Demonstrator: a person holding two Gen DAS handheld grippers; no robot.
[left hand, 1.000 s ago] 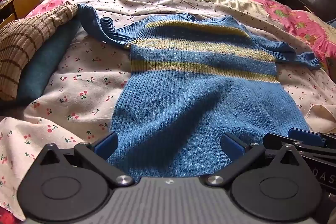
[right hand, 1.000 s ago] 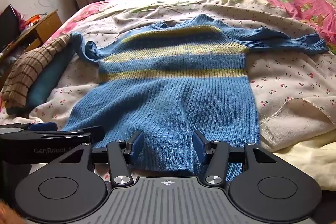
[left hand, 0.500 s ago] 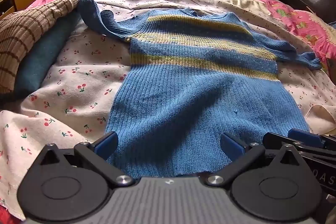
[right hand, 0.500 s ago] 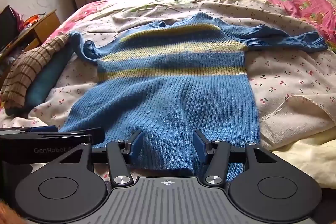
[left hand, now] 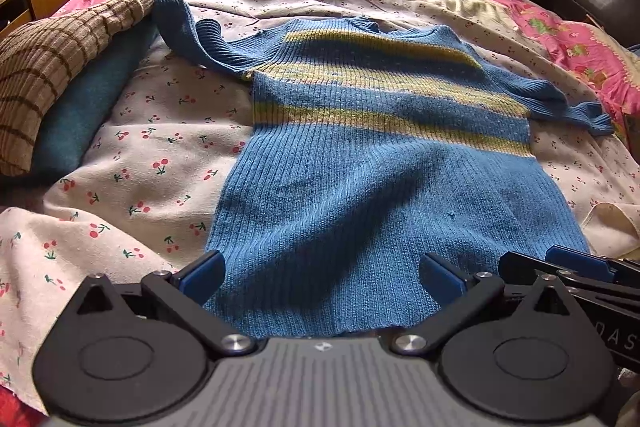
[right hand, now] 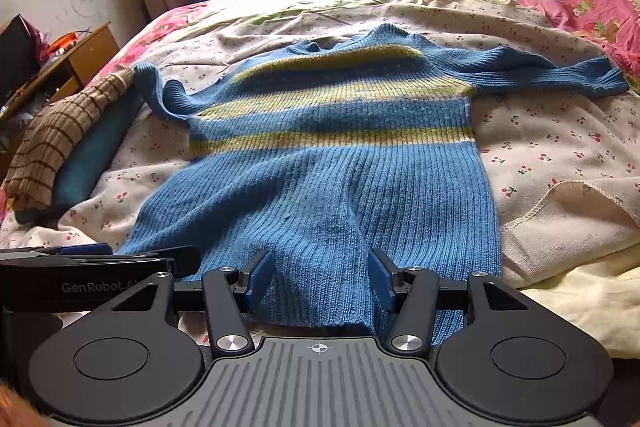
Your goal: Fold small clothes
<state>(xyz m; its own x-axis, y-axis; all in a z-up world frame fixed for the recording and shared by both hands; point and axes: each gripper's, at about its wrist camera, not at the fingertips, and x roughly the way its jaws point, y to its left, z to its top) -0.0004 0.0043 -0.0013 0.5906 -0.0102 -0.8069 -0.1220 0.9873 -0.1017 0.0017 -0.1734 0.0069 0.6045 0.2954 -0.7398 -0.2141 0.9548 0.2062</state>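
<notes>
A small blue ribbed knit sweater with yellow stripes [left hand: 372, 163] lies spread flat, sleeves out, on the cherry-print bedsheet [left hand: 160, 147] in the middle of the bed, its hem nearest the cameras. The left tool [left hand: 322, 273] has its fingers wide apart over the hem's left part, while the right tool [right hand: 320, 277] has its fingers apart around a raised ridge of hem fabric. A brown checked knit garment [left hand: 48, 67] lies at the left over a dark teal pillow [left hand: 92, 107], and a pink floral quilt [right hand: 580, 3] covers the far right.
</notes>
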